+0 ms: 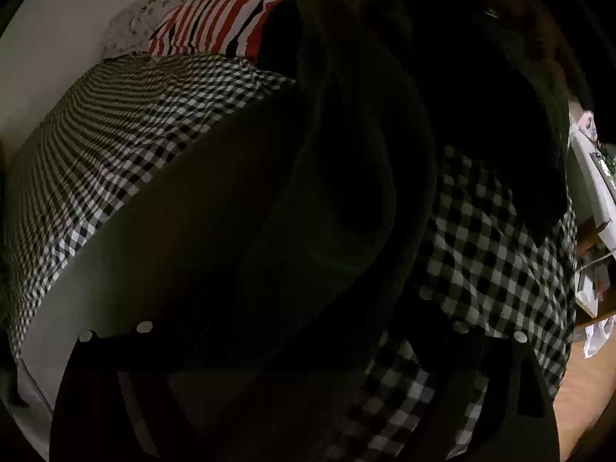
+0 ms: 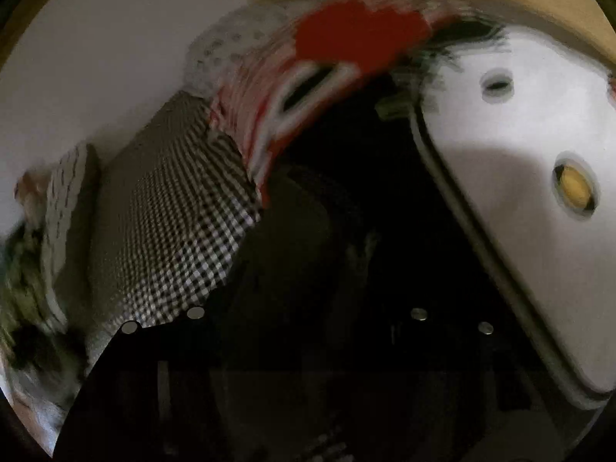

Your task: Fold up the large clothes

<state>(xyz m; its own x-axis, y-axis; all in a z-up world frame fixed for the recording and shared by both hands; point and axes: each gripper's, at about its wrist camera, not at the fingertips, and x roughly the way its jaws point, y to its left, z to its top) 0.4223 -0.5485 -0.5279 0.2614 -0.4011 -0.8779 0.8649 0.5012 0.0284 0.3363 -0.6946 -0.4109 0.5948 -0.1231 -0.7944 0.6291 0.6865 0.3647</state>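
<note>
A large dark garment (image 1: 308, 192) fills the middle of the left wrist view, draped over a black-and-white checked cloth (image 1: 127, 146) that also shows on the right (image 1: 485, 254). My left gripper (image 1: 300, 331) points down at them, its jaws wide apart, with dark and checked fabric lying between the fingers (image 1: 111, 350). In the blurred right wrist view the same checked cloth (image 2: 181, 223) lies at the left and the dark garment (image 2: 308, 231) sits in deep shadow. My right gripper (image 2: 308, 319) has its jaws partly closed over that dark fabric; too dark to see whether the pads press on it.
A red, white and black striped cloth (image 1: 219, 19) and a pale dotted one (image 1: 134, 19) lie at the far side on a white surface (image 1: 69, 38). A white moulded shell with two round holes (image 2: 539, 192) looms close on the right. Wooden floor (image 1: 577, 385) shows at the lower right.
</note>
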